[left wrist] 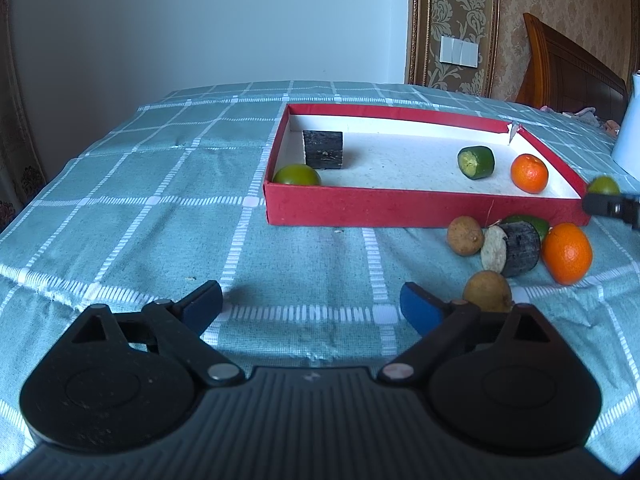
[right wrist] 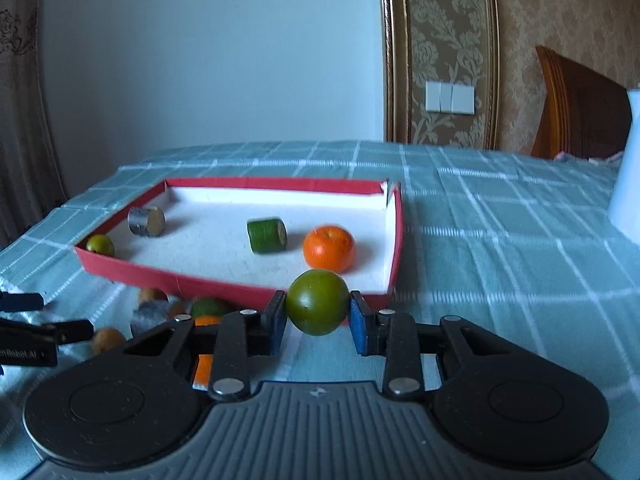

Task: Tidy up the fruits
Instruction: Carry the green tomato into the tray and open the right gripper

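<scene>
So the right gripper (right wrist: 318, 322) has its blue pads clamped on a green round fruit (right wrist: 318, 301), dead centre of the right wrist view, just in front of the red tray's (right wrist: 224, 289) near wall. Inside the tray: an orange (right wrist: 329, 248), a green cut cylinder piece (right wrist: 267, 236), a dark cylinder (right wrist: 146, 221) and another green fruit (right wrist: 100, 245) in the left corner.

The left gripper (left wrist: 311, 304) sits wide open at the bottom of its frame, nothing between the pads, just checked tablecloth (left wrist: 140, 208). To its right there's a cluster crowding the tray's front: two brown fruits (left wrist: 465, 235), a dark cylinder chunk (left wrist: 516, 249) and a second orange (left wrist: 567, 253).
</scene>
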The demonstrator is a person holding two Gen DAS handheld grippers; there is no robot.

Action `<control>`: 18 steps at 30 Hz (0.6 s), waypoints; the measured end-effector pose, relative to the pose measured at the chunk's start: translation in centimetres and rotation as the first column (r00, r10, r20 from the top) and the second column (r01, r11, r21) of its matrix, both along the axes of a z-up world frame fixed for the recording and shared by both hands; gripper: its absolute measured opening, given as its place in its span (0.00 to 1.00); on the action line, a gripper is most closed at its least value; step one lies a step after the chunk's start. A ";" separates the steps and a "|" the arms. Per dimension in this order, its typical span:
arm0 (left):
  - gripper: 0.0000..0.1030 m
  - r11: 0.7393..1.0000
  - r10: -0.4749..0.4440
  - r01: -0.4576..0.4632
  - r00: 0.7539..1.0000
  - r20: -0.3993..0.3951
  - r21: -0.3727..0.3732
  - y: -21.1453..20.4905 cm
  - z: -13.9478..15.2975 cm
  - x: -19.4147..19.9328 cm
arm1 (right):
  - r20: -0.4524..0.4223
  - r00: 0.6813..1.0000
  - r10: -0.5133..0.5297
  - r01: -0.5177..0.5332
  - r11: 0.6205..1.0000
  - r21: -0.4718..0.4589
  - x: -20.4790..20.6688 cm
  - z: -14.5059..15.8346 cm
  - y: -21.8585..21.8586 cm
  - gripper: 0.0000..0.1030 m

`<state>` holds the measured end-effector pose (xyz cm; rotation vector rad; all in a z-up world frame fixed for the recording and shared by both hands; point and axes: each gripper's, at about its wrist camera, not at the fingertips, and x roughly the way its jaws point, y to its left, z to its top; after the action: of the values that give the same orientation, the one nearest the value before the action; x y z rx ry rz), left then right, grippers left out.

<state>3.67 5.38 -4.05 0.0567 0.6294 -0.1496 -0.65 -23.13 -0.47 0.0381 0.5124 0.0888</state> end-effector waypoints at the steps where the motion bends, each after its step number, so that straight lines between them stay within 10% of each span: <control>1: 0.94 1.000 0.001 -0.001 1.000 0.000 0.000 0.0 0.0 0.0 | 0.007 1.000 0.002 -0.002 1.000 -0.001 0.2 0.3 0.0 0.31; 18: 0.95 1.000 0.004 -0.004 1.000 -0.003 -0.001 0.1 0.0 0.0 | -0.049 0.993 0.109 -0.111 0.993 -0.046 6.1 0.7 3.0 0.31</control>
<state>3.71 5.50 -4.10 0.0540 0.6322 -0.1462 5.46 -20.09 0.26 -0.0362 0.5625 0.1832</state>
